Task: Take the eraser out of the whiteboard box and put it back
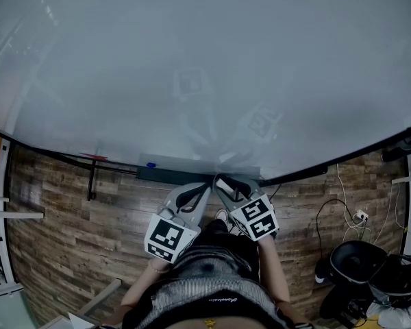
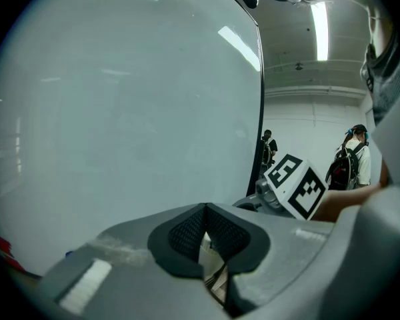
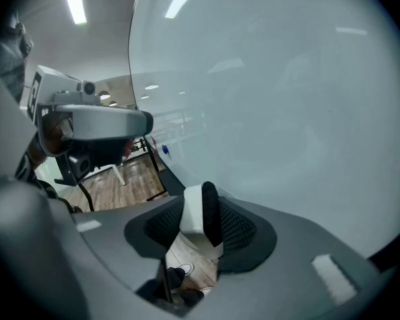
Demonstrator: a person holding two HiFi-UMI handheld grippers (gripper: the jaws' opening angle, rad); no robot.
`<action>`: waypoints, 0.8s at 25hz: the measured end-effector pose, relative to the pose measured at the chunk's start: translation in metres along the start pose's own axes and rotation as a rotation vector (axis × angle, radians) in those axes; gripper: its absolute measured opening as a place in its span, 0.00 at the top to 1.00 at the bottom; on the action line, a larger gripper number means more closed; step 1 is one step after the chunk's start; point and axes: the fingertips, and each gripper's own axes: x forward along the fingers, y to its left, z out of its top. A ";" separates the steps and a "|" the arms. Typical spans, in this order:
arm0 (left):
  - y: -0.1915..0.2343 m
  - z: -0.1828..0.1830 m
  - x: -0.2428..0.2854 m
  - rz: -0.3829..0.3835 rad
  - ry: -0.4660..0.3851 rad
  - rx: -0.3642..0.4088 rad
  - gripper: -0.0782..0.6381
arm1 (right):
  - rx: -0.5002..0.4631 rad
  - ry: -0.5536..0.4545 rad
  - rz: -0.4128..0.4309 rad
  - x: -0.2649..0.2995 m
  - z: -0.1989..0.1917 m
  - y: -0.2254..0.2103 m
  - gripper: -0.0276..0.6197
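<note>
The right tool (image 3: pixel 201 227) is clamped on the eraser (image 3: pixel 201 209), whose white body and black felt stand upright between its pads. It is held close to the lower edge of the whiteboard (image 1: pixel 205 60). The dark whiteboard box (image 1: pixel 166 173) runs along that edge, and the eraser is at its right part, on the near side. The left tool (image 2: pixel 205 219) hangs just left of the right one, its jaws together at the tips with nothing between them. Wooden floor (image 1: pixel 61 232) lies below.

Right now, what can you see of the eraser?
The eraser is a small block, white plastic-looking body on one side, black felt-like pad on the other. It stands on edge, clamped between the right gripper's black textured pads, its top poking above them, close in front of the whiteboard.
</note>
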 end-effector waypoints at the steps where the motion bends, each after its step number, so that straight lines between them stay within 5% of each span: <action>1: 0.001 0.000 0.000 0.002 0.000 -0.001 0.89 | 0.000 -0.002 0.000 0.000 0.000 0.000 0.71; 20: 0.005 0.003 0.004 0.007 -0.003 -0.004 0.89 | -0.030 -0.093 -0.005 -0.017 0.004 0.002 0.59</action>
